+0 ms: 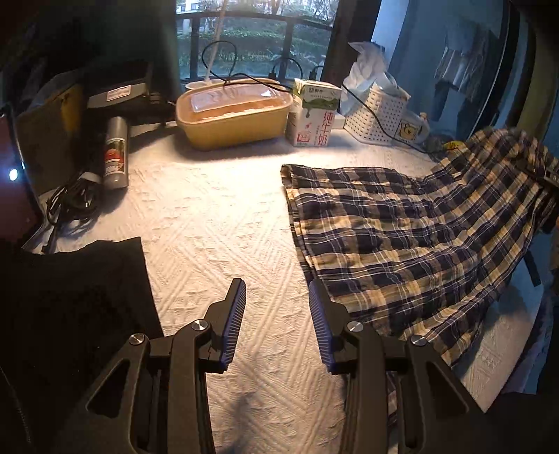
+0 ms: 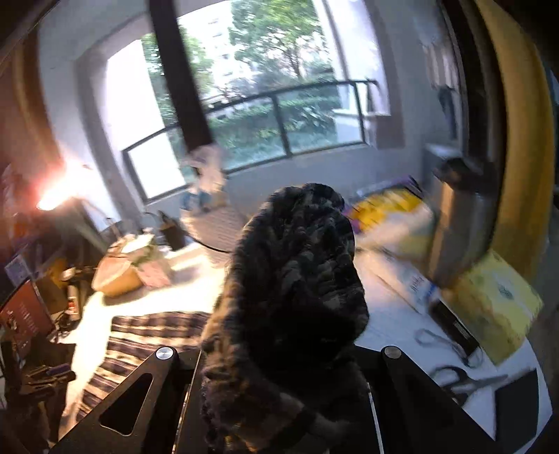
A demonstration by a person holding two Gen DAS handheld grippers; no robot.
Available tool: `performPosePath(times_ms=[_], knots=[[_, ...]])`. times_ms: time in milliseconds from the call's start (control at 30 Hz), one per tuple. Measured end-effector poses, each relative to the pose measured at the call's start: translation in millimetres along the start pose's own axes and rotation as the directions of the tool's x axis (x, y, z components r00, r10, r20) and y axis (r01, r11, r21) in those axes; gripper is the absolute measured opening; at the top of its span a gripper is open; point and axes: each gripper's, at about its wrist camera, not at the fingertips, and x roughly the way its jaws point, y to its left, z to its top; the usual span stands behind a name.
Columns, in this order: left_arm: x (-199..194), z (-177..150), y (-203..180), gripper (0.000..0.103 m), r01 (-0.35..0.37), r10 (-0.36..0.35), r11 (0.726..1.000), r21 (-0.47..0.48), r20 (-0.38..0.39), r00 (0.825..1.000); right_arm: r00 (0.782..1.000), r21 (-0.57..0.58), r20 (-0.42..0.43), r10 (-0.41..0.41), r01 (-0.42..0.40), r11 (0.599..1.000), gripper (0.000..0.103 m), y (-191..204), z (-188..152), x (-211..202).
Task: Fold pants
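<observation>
Nearest, the left gripper hangs low over the white cloth, fingers wide apart and empty, right at the near edge of the plaid pants, probably set to take that edge. The right gripper is lifted, with a bunched wad of the pants standing up between its arms; its fingertips are hidden by the fabric, so it seems clamped on it, raising that end so it can be carried over for a fold. The rest of the pants lies flat, rising toward the right. Beyond stand a milk carton, a yellow dish, a basket, then the window railing.
</observation>
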Motion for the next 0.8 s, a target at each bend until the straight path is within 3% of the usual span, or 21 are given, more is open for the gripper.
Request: performPosePath(times_ms=[200, 533, 733, 800], knots=[[-2.0, -11.6, 12.6, 0.037, 0.015, -0.014, 0.999, -0.030, 0.010, 1.000, 0.998, -0.143, -0.009, 0.063, -0.063, 0.988, 0.012, 82.4, 4.0, 9.3], [-22.7, -28.1, 43.4, 0.037, 0.017, -0.011, 0.995, -0.099, 0.060, 0.998, 0.979, -0.315, -0.159, 0.132, -0.177, 0.932, 0.012, 208.6, -32.0, 68.5], [-28.9, -34.8, 50.9, 0.038, 0.001, 0.006, 0.993, -0.117, 0.060, 0.998, 0.957, -0.371, -0.263, 0.120, -0.215, 0.903, 0.012, 258.4, -70.5, 103.3], [-27.8, -35.8, 53.4, 0.038, -0.010, 0.017, 0.992, -0.126, 0.053, 0.998, 0.932, -0.396, -0.345, 0.107, -0.248, 0.884, 0.013, 271.4, -88.9, 118.0]])
